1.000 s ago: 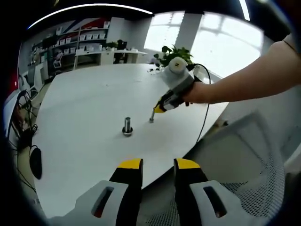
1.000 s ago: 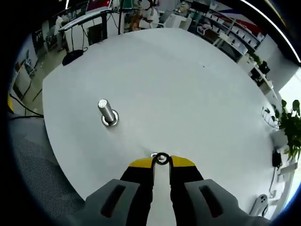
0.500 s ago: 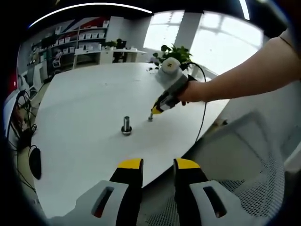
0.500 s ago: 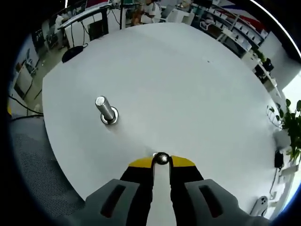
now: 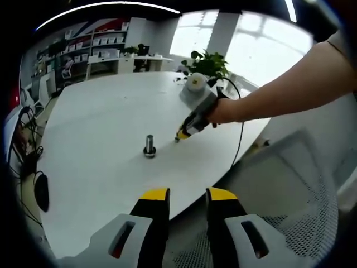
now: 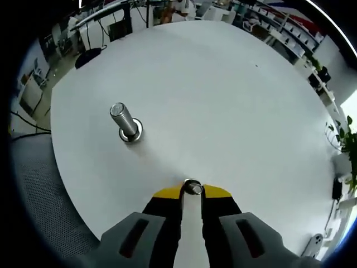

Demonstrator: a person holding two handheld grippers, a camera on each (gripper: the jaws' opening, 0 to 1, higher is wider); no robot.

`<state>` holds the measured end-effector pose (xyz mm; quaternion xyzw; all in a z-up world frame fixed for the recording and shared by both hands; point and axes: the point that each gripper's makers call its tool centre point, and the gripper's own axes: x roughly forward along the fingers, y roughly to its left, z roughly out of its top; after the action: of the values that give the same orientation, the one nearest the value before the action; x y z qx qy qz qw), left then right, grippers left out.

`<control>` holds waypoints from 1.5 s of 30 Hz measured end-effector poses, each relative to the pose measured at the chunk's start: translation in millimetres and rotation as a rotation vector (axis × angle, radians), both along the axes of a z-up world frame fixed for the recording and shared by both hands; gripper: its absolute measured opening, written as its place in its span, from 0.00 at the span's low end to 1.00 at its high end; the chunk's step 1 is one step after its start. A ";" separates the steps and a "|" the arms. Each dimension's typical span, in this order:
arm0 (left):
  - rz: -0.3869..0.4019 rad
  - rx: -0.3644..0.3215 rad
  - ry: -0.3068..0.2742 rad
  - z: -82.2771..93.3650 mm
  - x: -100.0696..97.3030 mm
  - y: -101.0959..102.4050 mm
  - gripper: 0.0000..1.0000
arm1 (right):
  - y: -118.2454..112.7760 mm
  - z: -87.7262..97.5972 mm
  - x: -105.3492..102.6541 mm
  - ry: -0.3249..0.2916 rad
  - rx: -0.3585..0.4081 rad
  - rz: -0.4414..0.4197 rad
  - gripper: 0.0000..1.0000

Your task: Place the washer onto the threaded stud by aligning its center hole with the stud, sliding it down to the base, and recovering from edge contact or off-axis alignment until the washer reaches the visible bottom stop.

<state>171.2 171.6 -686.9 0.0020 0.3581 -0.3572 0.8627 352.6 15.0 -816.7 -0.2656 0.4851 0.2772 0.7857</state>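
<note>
Jaws of the right gripper (image 6: 192, 192) pinch the washer (image 6: 192, 187) by its rim at lower centre of the right gripper view, likely leaving its hole clear for the threaded stud (image 6: 125, 121), upright at left on the white table (image 6: 234, 100). The left gripper (image 5: 187, 197) waits parted and empty, low in its view.
</note>
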 end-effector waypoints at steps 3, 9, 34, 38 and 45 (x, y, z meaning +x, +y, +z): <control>-0.004 0.005 0.005 -1.1 -0.6 -0.2 0.23 | -1.0 -2.8 -0.7 0.006 0.000 -0.003 0.14; -0.001 0.010 0.010 -2.5 -0.4 0.7 0.23 | -8.1 -11.0 -6.9 0.037 -0.008 -0.006 0.09; 0.032 0.018 0.006 -2.6 2.6 6.1 0.23 | -17.3 12.3 -13.1 -0.013 0.081 -0.068 0.20; 0.050 0.020 0.008 -3.1 4.0 8.9 0.24 | -19.7 27.7 -20.8 -0.064 0.140 -0.078 0.20; 0.072 0.044 -0.007 -3.4 6.7 13.3 0.24 | -31.0 46.2 -31.7 -0.078 0.287 -0.182 0.21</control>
<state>177.9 184.9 -690.3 0.0093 0.3628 -0.3180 0.8759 320.8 -16.0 -770.5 -0.1160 0.4318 0.2607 0.8556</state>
